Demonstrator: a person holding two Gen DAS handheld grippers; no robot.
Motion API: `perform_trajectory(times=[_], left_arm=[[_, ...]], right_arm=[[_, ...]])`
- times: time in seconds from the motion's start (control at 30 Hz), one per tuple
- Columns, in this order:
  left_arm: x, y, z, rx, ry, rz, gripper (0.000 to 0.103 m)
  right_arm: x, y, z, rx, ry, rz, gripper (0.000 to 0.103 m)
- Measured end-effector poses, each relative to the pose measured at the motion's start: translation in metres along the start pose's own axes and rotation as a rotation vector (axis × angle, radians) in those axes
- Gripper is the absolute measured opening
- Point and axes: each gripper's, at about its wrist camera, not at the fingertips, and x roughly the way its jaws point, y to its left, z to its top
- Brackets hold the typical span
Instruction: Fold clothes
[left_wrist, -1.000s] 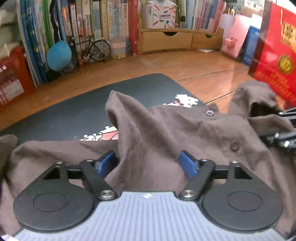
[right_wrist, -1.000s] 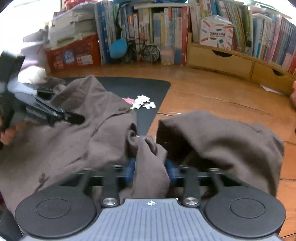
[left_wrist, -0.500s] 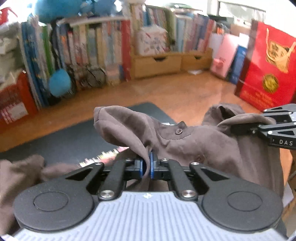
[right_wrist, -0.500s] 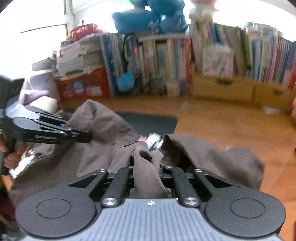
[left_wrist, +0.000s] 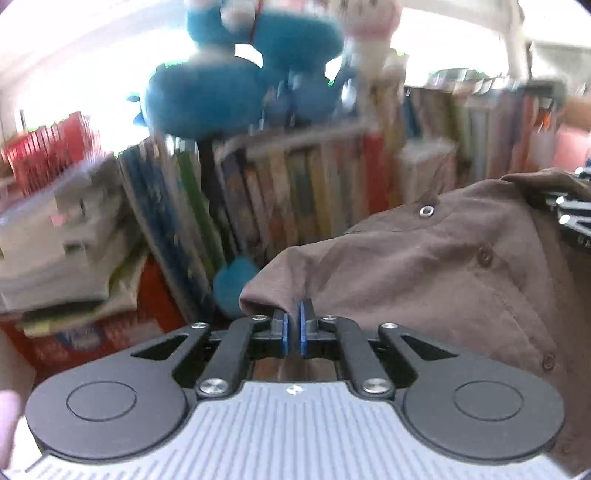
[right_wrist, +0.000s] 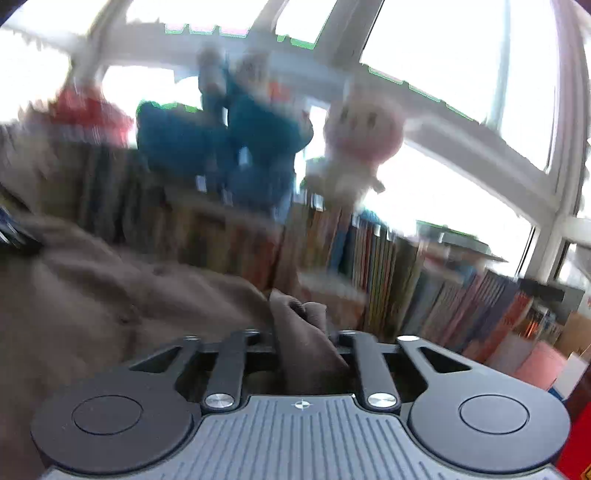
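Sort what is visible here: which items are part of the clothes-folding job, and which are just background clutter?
Part of the job:
- brown shirt
- left hand-held gripper, shut on a fold of the shirt
- right hand-held gripper, cloth bunched between its jaws, which have just been opening

Just lying about:
- row of books
- blue plush toy
- pink plush toy

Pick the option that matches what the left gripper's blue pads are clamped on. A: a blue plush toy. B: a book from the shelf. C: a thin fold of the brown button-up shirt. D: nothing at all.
C: in the left wrist view the left gripper has its blue pads nearly together with a fold of the brown button-up shirt pinched between them.
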Motion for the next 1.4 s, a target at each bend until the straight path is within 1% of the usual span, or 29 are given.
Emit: perform_trajectory(times=[0.03,0.07,0.1,0.17,0.2,0.23,0.3,0.33,0.37,0.43,0.47,0.5,0.57,0.63,0.67,0.7,0.73,0.77,0.83,0.93,1.0,1.07,1.17,1.2,1.27,1.3,1.37,1.4], left_arm=[[0.009,-0.003,-0.008,0.011,0.026,0.013,0.007],[0.017,-0.005,-0.015,0.022,0.052,0.026,0.008],[0.024,-0.007,-0.024,0.034,0.077,0.035,0.011],[0.034,-0.006,-0.039,0.049,0.125,0.057,0.013],[0.039,-0.006,-0.046,0.056,0.148,0.067,0.015],[0.039,-0.004,-0.050,0.050,0.155,0.072,0.016],[0.039,-0.001,-0.058,0.039,0.169,0.081,0.018],[0.037,0.001,-0.060,0.027,0.166,0.085,0.021],[0.036,0.002,-0.060,0.017,0.162,0.092,0.022],[0.033,0.006,-0.060,0.003,0.167,0.127,0.033],[0.032,0.007,-0.062,0.003,0.174,0.143,0.034],[0.031,0.007,-0.063,0.002,0.181,0.158,0.034],[0.030,0.008,-0.066,-0.005,0.193,0.165,0.034],[0.024,0.010,-0.069,-0.010,0.188,0.177,0.034],[0.019,0.014,-0.072,-0.013,0.184,0.188,0.034],[0.014,0.019,-0.074,-0.016,0.182,0.202,0.042],[0.010,0.026,-0.076,-0.021,0.185,0.222,0.051],[0.006,0.032,-0.078,-0.027,0.189,0.242,0.055],[-0.003,0.053,-0.080,-0.070,0.215,0.287,0.055],[-0.022,0.076,-0.084,-0.162,0.239,0.267,0.053],[-0.040,0.074,-0.088,-0.167,0.228,0.213,0.053],[-0.056,0.045,-0.089,-0.148,0.199,0.134,0.053],[-0.078,-0.003,-0.093,-0.113,0.146,-0.043,0.055],[-0.079,-0.020,-0.094,-0.102,0.140,-0.104,0.056],[-0.072,-0.055,-0.100,-0.077,0.153,-0.193,0.057],[-0.064,-0.074,-0.102,-0.065,0.168,-0.212,0.057],[-0.049,-0.103,-0.107,-0.041,0.199,-0.221,0.057],[-0.043,-0.108,-0.108,-0.035,0.210,-0.214,0.057]], right_arm=[[0.009,0.006,-0.011,-0.029,0.035,-0.015,0.053],[0.018,0.012,-0.021,-0.058,0.070,-0.031,0.069],[0.021,0.017,-0.033,-0.095,0.088,-0.039,0.077],[0.018,0.028,-0.057,-0.183,0.097,-0.044,0.078],[0.014,0.031,-0.065,-0.217,0.101,-0.041,0.082],[0.006,0.031,-0.071,-0.230,0.095,-0.019,0.085],[-0.014,0.033,-0.080,-0.236,0.067,0.054,0.100],[-0.023,0.037,-0.083,-0.233,0.051,0.097,0.103],[-0.032,0.040,-0.087,-0.230,0.036,0.140,0.103],[-0.049,0.047,-0.095,-0.224,0.004,0.227,0.103],[-0.054,0.051,-0.099,-0.224,0.002,0.249,0.103],[-0.055,0.057,-0.103,-0.229,0.015,0.249,0.103],[-0.048,0.064,-0.110,-0.219,0.059,0.233,0.103],[-0.037,0.066,-0.114,-0.183,0.120,0.222,0.103],[-0.033,0.065,-0.113,-0.152,0.135,0.219,0.103],[-0.032,0.062,-0.112,-0.115,0.137,0.217,0.103],[-0.031,0.059,-0.112,-0.085,0.144,0.221,0.103],[-0.027,0.056,-0.113,-0.065,0.161,0.231,0.103],[-0.018,0.051,-0.114,-0.032,0.201,0.253,0.103],[-0.008,0.041,-0.118,0.038,0.254,0.300,0.103],[-0.003,0.033,-0.122,0.095,0.283,0.334,0.103],[0.001,0.026,-0.127,0.148,0.310,0.353,0.103],[0.008,0.015,-0.134,0.227,0.350,0.381,0.103],[0.009,0.014,-0.135,0.239,0.356,0.385,0.103],[0.008,0.014,-0.135,0.241,0.356,0.386,0.103],[0.008,0.013,-0.136,0.242,0.357,0.387,0.103],[0.008,0.013,-0.136,0.242,0.357,0.387,0.103],[0.009,0.013,-0.136,0.242,0.357,0.388,0.103]])
